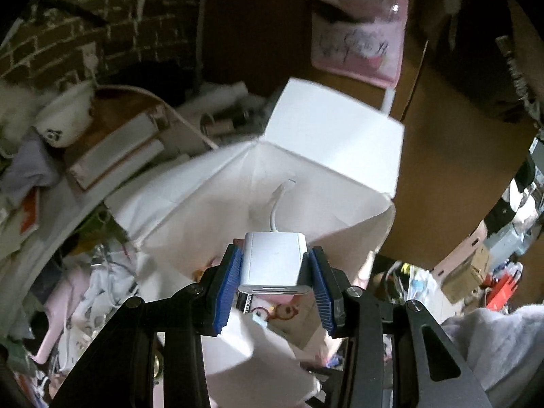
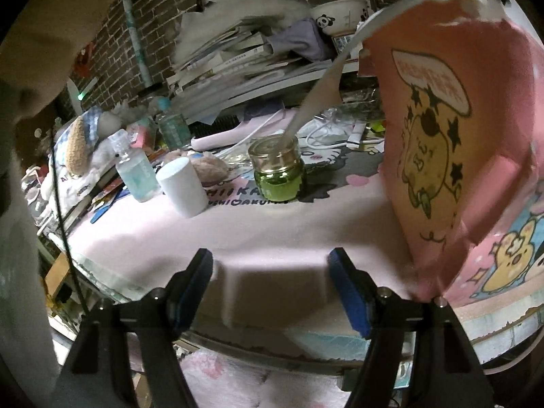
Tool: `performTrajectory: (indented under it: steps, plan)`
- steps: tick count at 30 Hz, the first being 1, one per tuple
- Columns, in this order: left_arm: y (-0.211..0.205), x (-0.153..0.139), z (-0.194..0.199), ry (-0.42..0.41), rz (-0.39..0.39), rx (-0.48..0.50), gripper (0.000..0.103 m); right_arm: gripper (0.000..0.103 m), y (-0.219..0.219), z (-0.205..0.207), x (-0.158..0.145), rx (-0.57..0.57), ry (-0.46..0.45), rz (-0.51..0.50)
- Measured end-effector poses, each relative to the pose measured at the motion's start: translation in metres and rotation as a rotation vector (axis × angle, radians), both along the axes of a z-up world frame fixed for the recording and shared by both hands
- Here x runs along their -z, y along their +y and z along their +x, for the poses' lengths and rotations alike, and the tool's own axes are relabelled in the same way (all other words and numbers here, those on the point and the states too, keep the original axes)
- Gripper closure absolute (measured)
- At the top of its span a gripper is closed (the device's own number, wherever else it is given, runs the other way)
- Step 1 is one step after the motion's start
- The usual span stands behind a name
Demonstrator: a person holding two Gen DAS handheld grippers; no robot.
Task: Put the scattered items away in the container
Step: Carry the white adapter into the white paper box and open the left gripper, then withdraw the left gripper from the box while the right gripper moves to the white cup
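Note:
My left gripper [image 1: 274, 267] is shut on a white card-reader adapter [image 1: 274, 260] with a short white cable, held over the open mouth of a white-lined paper box [image 1: 217, 204]. A battery [image 1: 246, 301] and small items lie inside the box below. In the right wrist view the same box shows as a pink container with a cartoon print [image 2: 442, 156] at the right. My right gripper [image 2: 270, 289] is open and empty above the pink table mat [image 2: 238, 231]. A green glass jar [image 2: 277, 170], a white cup [image 2: 182, 187] and a clear spray bottle [image 2: 136, 170] stand on the mat.
Stacked books and papers [image 2: 238, 61] and a panda bowl [image 2: 340, 17] fill the back of the table. A pink hairbrush [image 2: 231, 132], white cables [image 2: 326, 136] and plush items [image 2: 78, 146] lie around. A brown cardboard box [image 1: 452, 170] stands to the right.

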State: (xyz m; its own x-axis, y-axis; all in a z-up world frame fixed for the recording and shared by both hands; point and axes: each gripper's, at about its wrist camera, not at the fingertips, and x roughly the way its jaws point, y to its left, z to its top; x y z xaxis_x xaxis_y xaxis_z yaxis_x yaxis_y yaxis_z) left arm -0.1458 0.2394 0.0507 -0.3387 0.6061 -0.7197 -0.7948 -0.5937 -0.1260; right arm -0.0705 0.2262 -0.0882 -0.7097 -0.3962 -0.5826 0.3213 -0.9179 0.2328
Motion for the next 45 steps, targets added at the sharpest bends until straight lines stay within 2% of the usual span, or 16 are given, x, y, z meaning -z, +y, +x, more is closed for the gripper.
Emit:
performTrajectory:
  steps: [6, 10, 12, 14, 16, 18, 22, 24, 30, 42, 45]
  plan:
    - [0.009, 0.015, -0.010, -0.031, -0.075, -0.028, 0.067, 0.035, 0.002, 0.000, 0.001, -0.006, 0.001, -0.013]
    - [0.006, 0.018, -0.009, -0.036, -0.070, -0.031, 0.065, 0.035, 0.003, 0.000, 0.001, -0.006, -0.002, -0.024]
    - [0.007, 0.016, -0.006, -0.030, -0.067, -0.023, 0.048, 0.035, 0.003, 0.000, 0.001, -0.007, 0.000, -0.021]
    - [0.005, 0.012, -0.003, -0.007, -0.067, -0.029, 0.038, 0.035, 0.003, 0.000, 0.001, -0.007, 0.001, -0.019]
    - [0.001, 0.008, -0.001, 0.004, -0.053, -0.031, 0.036, 0.035, 0.004, 0.001, 0.000, -0.005, -0.001, -0.023]
    - [-0.007, 0.004, 0.000, 0.011, -0.024, -0.035, 0.027, 0.035, 0.004, 0.001, 0.000, -0.004, -0.002, -0.024]
    - [-0.031, -0.005, 0.004, 0.035, 0.030, -0.081, 0.020, 0.035, 0.003, 0.001, 0.001, -0.001, 0.001, -0.011]
    - [-0.046, -0.008, 0.008, 0.056, 0.043, -0.121, 0.015, 0.035, 0.002, 0.001, 0.001, 0.000, 0.000, -0.013]
    - [-0.101, -0.002, 0.026, 0.111, 0.059, -0.279, 0.010, 0.035, -0.003, 0.001, 0.000, 0.005, 0.005, 0.010]
    - [-0.213, 0.041, 0.067, 0.182, 0.095, -0.662, 0.008, 0.035, -0.025, 0.006, -0.001, 0.002, 0.038, 0.081]
    - [-0.243, 0.056, 0.079, 0.203, 0.097, -0.795, 0.008, 0.035, -0.035, 0.006, -0.001, -0.018, 0.035, 0.091]
